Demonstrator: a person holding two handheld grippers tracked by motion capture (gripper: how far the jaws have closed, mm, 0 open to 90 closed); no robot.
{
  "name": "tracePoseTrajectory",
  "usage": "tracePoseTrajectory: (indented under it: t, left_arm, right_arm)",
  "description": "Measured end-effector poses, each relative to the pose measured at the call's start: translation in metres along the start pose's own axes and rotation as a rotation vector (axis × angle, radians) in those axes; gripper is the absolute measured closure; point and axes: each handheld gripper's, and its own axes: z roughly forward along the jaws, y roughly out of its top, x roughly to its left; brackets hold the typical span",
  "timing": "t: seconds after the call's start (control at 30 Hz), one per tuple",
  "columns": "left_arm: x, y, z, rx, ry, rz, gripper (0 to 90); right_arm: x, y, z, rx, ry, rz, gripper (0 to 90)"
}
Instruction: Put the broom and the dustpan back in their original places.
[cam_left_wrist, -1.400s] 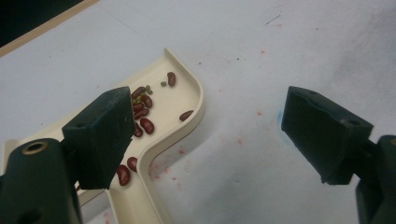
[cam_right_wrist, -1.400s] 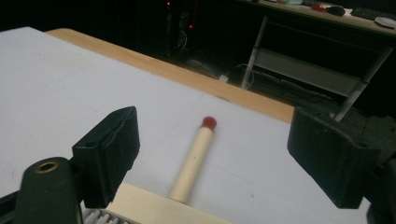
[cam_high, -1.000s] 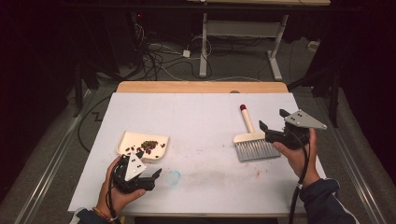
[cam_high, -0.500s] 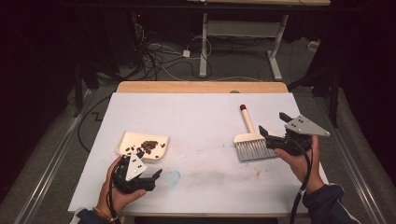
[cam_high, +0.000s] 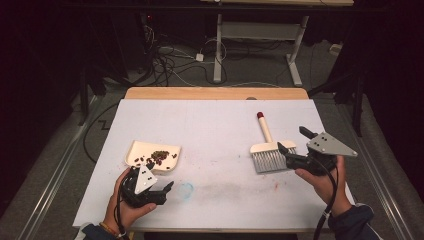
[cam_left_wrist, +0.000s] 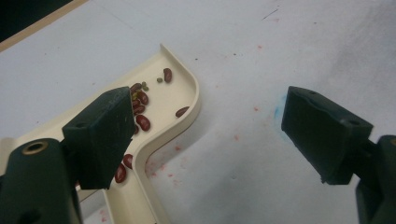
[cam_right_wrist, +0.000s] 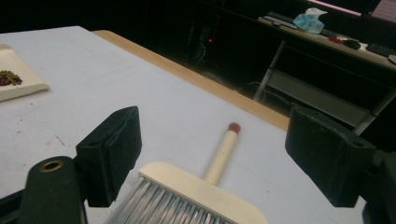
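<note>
A cream dustpan (cam_high: 150, 151) holding several red and green beans (cam_high: 159, 156) lies at the table's front left. Just in front of it my left gripper (cam_high: 164, 191) rests open and holds nothing. In the left gripper view the dustpan (cam_left_wrist: 183, 88) and beans (cam_left_wrist: 141, 112) lie behind the left jaw of that gripper (cam_left_wrist: 210, 135). At the right lies a cream hand brush (cam_high: 270, 152) with grey bristles and a red-tipped handle. My right gripper (cam_high: 291, 140) stands open beside its bristle end. In the right gripper view the brush (cam_right_wrist: 208, 189) lies low between the spread jaws of my right gripper (cam_right_wrist: 212, 133).
White paper (cam_high: 215, 130) covers the table, with a blue smudge (cam_high: 186, 189) and faint red stains near the front. A bare wooden strip (cam_high: 215, 93) runs along the far edge. Beyond it are floor cables (cam_high: 170, 65) and a desk frame (cam_high: 260, 35).
My right gripper has drawn back slightly to the right and toward the front edge, away from the brush. The brush, the dustpan and my left gripper have stayed put.
</note>
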Motion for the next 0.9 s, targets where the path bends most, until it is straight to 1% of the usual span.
tracePoseTrajectory:
  t: [0.03, 0.07, 0.1, 0.13, 0.17, 0.37, 0.47, 0.6, 0.63, 0.67, 0.7, 0.73, 0.77, 0.8, 0.87, 0.9]
  left_arm:
    - [0.0, 0.0, 0.0, 0.001, 0.001, 0.0, 17.3]
    - [-0.001, 0.0, 0.0, 0.008, -0.003, -0.011, 17.3]
    - [-0.001, 0.0, 0.0, 0.008, -0.003, -0.01, 17.3]
    - [0.0, 0.0, 0.0, 0.002, 0.001, 0.001, 17.3]
    - [0.0, 0.0, 0.0, 0.002, 0.002, 0.004, 17.3]
    - [0.0, 0.0, 0.001, 0.004, 0.001, 0.006, 17.3]
    - [0.0, 0.0, 0.0, 0.006, 0.001, 0.008, 17.3]
    - [-0.001, 0.0, 0.001, 0.008, 0.0, 0.009, 17.3]
    - [-0.001, 0.0, 0.001, 0.008, -0.001, 0.009, 17.3]
    - [-0.001, 0.0, 0.001, 0.007, -0.001, 0.009, 17.3]
    - [-0.001, 0.0, 0.001, 0.007, -0.001, 0.011, 17.3]
    - [-0.001, 0.0, 0.001, 0.006, -0.002, 0.011, 17.3]
    - [-0.002, 0.0, 0.001, 0.007, -0.005, 0.011, 17.3]
    - [-0.002, 0.0, 0.001, 0.008, -0.007, 0.01, 17.3]
    - [-0.002, 0.0, 0.002, 0.013, -0.009, 0.017, 17.3]
    - [-0.002, 0.0, 0.002, 0.015, -0.01, 0.016, 17.3]
  right_arm:
    - [0.001, -0.001, -0.001, 0.003, 0.001, -0.004, 19.7]
    - [0.001, -0.002, -0.001, 0.003, 0.002, -0.009, 19.7]
    - [0.001, -0.003, -0.002, 0.002, 0.005, -0.011, 19.8]
    - [0.002, -0.004, -0.002, 0.005, 0.005, -0.014, 19.8]
    - [0.003, -0.006, -0.003, 0.007, 0.009, -0.021, 19.8]
    - [0.008, -0.013, -0.004, 0.021, 0.016, -0.052, 19.8]
    - [0.01, -0.018, -0.003, 0.034, 0.024, -0.058, 19.8]
    - [0.006, -0.027, 0.002, 0.062, 0.017, -0.063, 20.7]
    - [0.004, -0.03, 0.005, 0.075, 0.004, -0.069, 22.1]
    - [0.001, -0.035, 0.008, 0.09, -0.005, -0.075, 26.8]
    - [-0.004, -0.04, 0.012, 0.1, -0.007, -0.062, 31.2]
    - [-0.011, -0.046, 0.016, 0.118, -0.006, -0.032, 32.7]
    - [-0.018, -0.052, 0.021, 0.152, -0.002, 0.012, 37.8]
    - [-0.025, -0.059, 0.027, 0.187, 0.001, 0.043, 42.0]
    - [-0.036, -0.07, 0.036, 0.238, -0.025, 0.083, 42.4]
    - [-0.04, -0.074, 0.04, 0.266, -0.027, 0.101, 41.7]
